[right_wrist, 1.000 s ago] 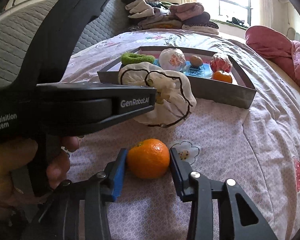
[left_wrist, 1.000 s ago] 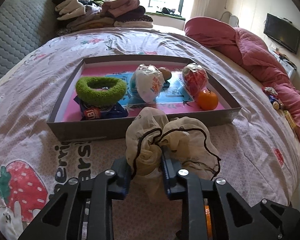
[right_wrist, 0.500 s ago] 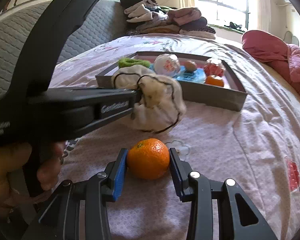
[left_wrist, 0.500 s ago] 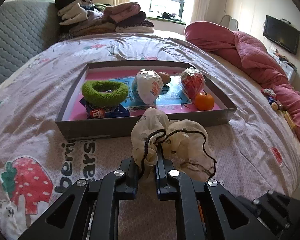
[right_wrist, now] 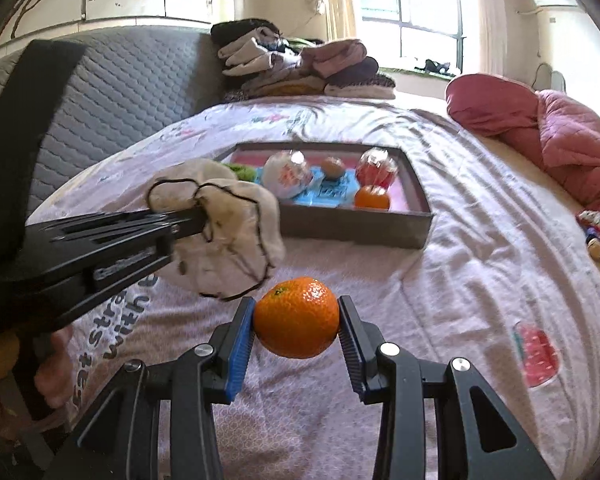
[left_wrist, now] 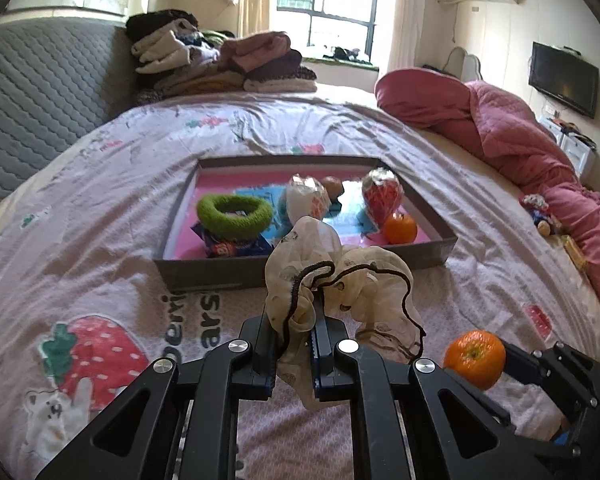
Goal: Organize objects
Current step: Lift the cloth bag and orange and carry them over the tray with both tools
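Note:
My left gripper [left_wrist: 293, 350] is shut on a cream scrunchie [left_wrist: 340, 284] with a black trim and holds it above the bed in front of the tray; it also shows in the right wrist view [right_wrist: 228, 236]. My right gripper [right_wrist: 296, 324] is shut on an orange [right_wrist: 296, 322] and holds it above the sheet, to the right of the left gripper; the orange also shows in the left wrist view [left_wrist: 475, 358]. A grey tray [left_wrist: 204, 274] with a pink floor holds a green scrunchie [left_wrist: 234, 216], a second orange [left_wrist: 399, 228], bagged items and a snack packet.
The tray [right_wrist: 356, 230] lies mid-bed on a patterned sheet. Folded clothes [left_wrist: 216, 60] are stacked at the headboard. A pink quilt [left_wrist: 520, 148] runs along the right side, with a small toy [left_wrist: 540, 212] beside it.
Both grippers have lifted and pulled back from the tray. The scrunchie and the orange have come up off the sheet with them. The left jaws closed tighter on the scrunchie.

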Available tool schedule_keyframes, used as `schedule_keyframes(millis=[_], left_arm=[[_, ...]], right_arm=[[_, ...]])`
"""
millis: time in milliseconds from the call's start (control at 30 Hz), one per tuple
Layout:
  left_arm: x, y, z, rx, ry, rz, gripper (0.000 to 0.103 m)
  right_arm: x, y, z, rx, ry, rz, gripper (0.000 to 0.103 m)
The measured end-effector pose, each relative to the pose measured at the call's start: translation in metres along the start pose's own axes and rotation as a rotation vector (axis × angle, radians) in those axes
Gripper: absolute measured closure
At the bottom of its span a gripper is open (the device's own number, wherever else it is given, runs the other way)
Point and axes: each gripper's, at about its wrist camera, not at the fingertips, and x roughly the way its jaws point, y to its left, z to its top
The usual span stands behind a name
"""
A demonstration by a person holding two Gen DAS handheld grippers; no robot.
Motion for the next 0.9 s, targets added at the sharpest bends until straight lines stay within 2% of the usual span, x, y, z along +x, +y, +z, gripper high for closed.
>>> schedule_keyframes(millis=[433,900], left_arm=[[-0.042,0.004,0.006,-0.030,-0.067,0.010,0.091],[-0.053,0.010,0.009,-0.051,-0.099,0.015,0.091]], right_arm=[[-0.026,-0.009,0.013,-0.003,-0.084,-0.059,0.062],[-0.038,-0.024,0.028,0.014,-0.141,-0.095,0.062]])
